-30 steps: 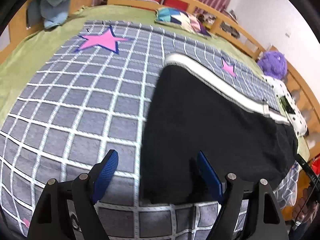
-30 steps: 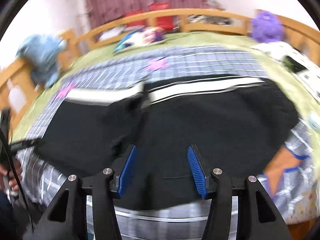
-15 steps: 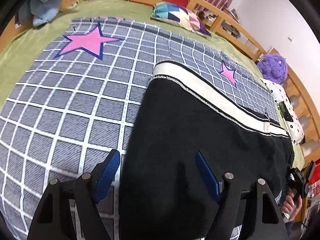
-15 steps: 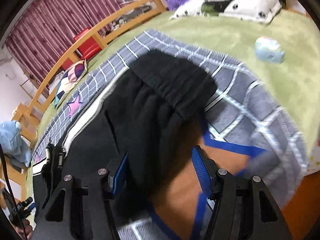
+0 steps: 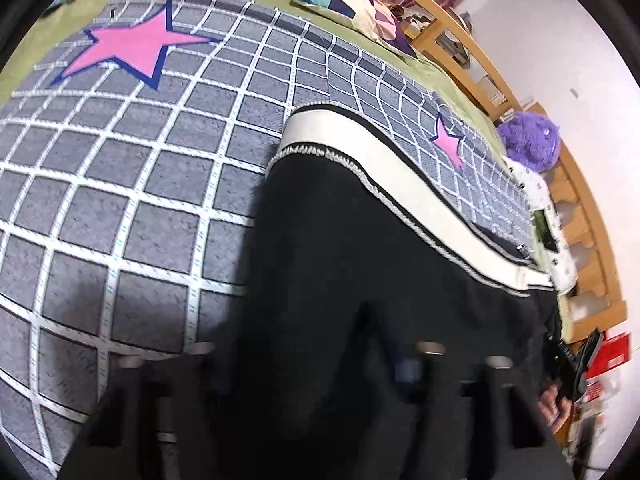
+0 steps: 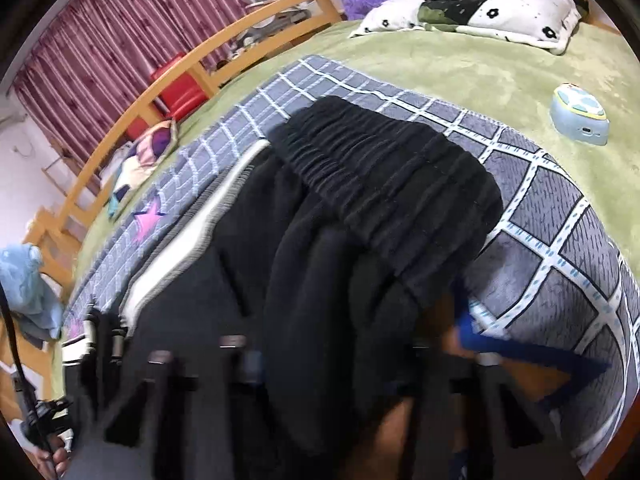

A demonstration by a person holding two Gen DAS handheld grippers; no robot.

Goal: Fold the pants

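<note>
Pants [image 5: 360, 264] – soft, limp, best pinched at the near edge – lie between both grippers' closing jaws, seemingly not yet clamped.

Grid blanket [image 5: 132, 208], purple plush [image 5: 528, 140], flowered pillow [image 6: 472, 12], maroon curtain [image 6: 132, 48].

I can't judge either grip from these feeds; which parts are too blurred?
Left wrist view: left tool smeared against black fleece pants; grey checked blanket sharp. Right wrist view: right tool streaked, jaws closing around fabric; elastic waistband clear.
</note>
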